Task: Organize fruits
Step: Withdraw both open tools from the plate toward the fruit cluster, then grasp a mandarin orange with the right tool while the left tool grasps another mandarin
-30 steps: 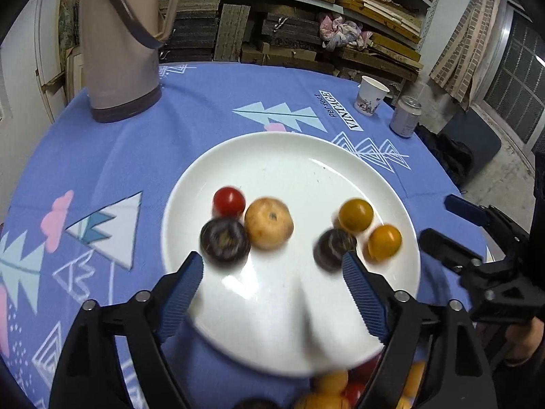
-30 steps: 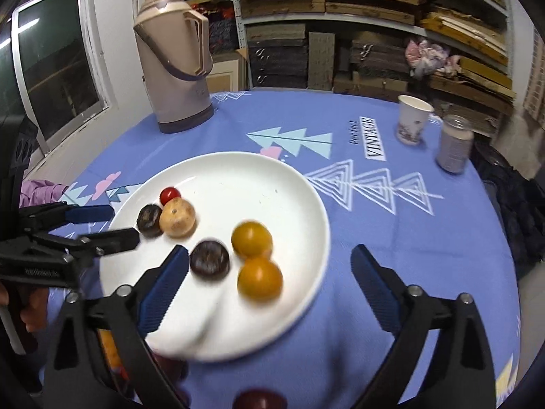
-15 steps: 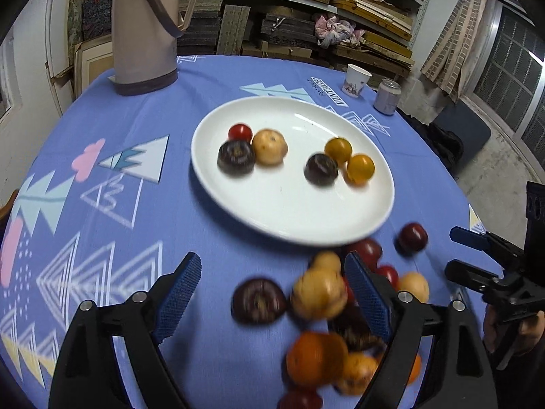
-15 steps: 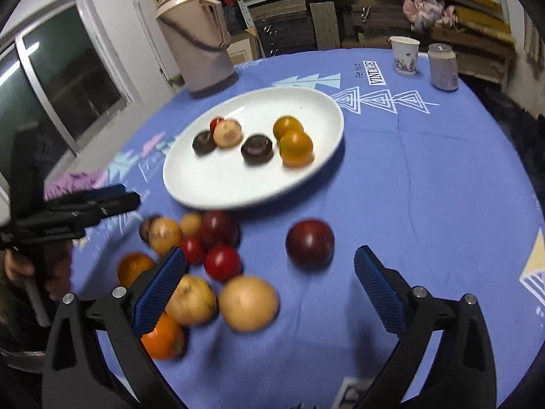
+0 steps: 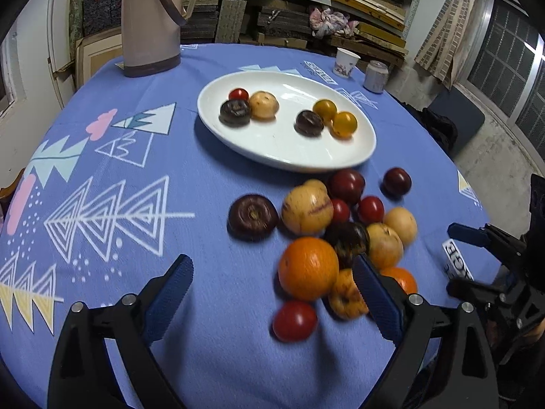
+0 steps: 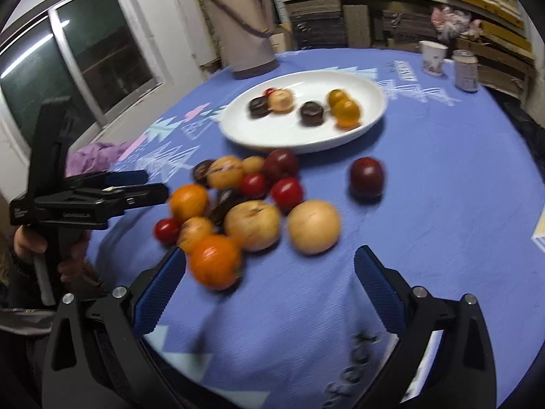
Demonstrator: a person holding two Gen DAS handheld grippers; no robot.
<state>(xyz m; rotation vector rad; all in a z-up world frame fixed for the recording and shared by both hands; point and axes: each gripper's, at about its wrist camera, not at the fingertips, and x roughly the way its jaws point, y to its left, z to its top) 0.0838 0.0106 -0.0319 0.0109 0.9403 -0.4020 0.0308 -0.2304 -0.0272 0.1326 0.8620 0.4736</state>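
Observation:
A white plate [image 5: 289, 163] [image 6: 306, 143] at the table's middle holds a red tomato, two dark fruits, a tan one and two yellow ones. Nearer me, a pile of loose fruit [image 5: 340, 225] [image 6: 252, 204] lies on the blue cloth: oranges, tan fruit, dark plums and red tomatoes. My left gripper [image 5: 272, 266] hovers at the pile's near edge, its jaws opening; an orange [image 5: 308, 267] sits between the fingers, unpressed. My right gripper [image 6: 270, 257] is open over the pile's near side, an orange [image 6: 216, 260] by its left pad. One dark plum [image 6: 367, 176] lies apart.
A beige thermos jug [image 5: 150, 24] stands at the back left, a paper cup [image 5: 346, 63] and a can [image 5: 374, 75] at the back right. Stacked shelves fill the wall behind. A purple cloth [image 6: 98, 156] lies past the left table edge, near a hand.
Both grippers have drawn back from above the plate toward the near side of the table, so the loose pile now fills the foreground. The left jaws stand slightly wider.

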